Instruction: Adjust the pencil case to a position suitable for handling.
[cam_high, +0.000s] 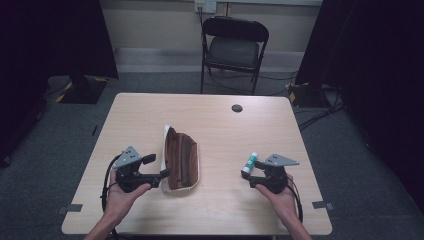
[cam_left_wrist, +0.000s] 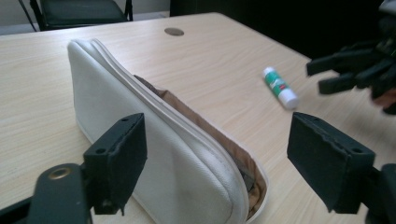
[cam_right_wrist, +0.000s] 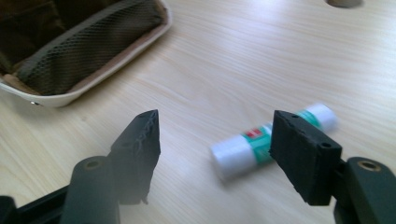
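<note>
- The right gripper (cam_high: 254, 176) is held near the table's (cam_high: 225, 210) near right edge, jaws wide apart, nothing clamped; the glue stick (cam_right_wrist: 271, 140) lies between them, untouched.
- The reach step is judged in hand; closing on the stick is called for next.
- The left gripper (cam_high: 162, 177), jaws apart, straddles the open pouch (cam_high: 181, 157) mid-table, ungripped.

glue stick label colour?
Green band with a small red mark on the white glue stick; clearest in the right gripper view.
</note>
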